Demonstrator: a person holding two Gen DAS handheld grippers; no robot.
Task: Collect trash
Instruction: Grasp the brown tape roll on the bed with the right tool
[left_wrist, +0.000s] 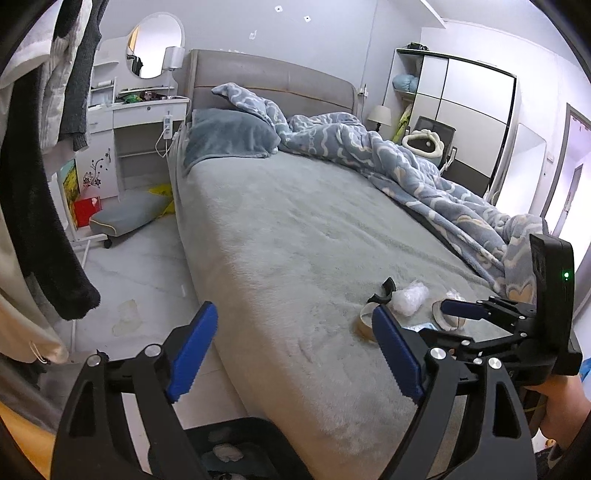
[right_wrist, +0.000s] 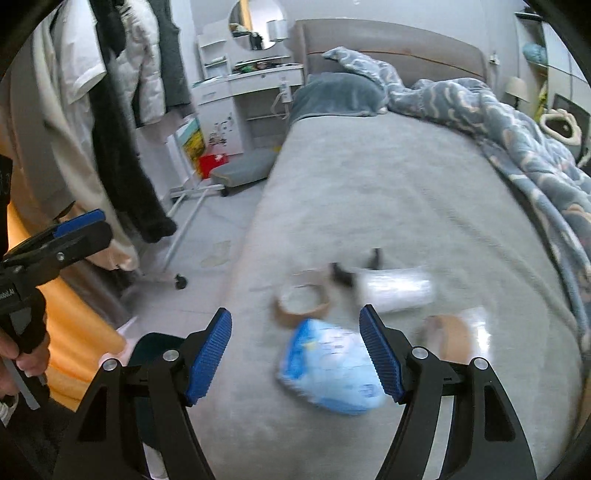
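While both claws stand wide open with nothing between their blue pads, the trash lies gathered near the foot of the bed (left_wrist: 295, 236). Seen from its own camera, the right gripper (right_wrist: 295, 354) hangs over the bed's grey cover, just above a blue and white packet (right_wrist: 325, 369) that lies on the bed between its pads without touching them. Beyond the packet on the bed sit a tape roll (right_wrist: 303, 297), a small black scrap (right_wrist: 341, 275) and a crumpled clear wrapper (right_wrist: 395, 290); a second brown ring (right_wrist: 448, 336) lies to the right, blurred. The left gripper (left_wrist: 295, 354) hovers at the bed's near edge, its left pad out over the floor (left_wrist: 140, 266) and its right pad just in front of the tape roll (left_wrist: 365, 321). A dark bin (left_wrist: 225, 443) with pale scraps in it stands below, against the bed's near corner. A rumpled blue quilt (left_wrist: 406, 162) is heaped along the bed's far side, a pillow (left_wrist: 229, 136) lies at its head, and clothes (left_wrist: 33, 166) hang left of the bed.
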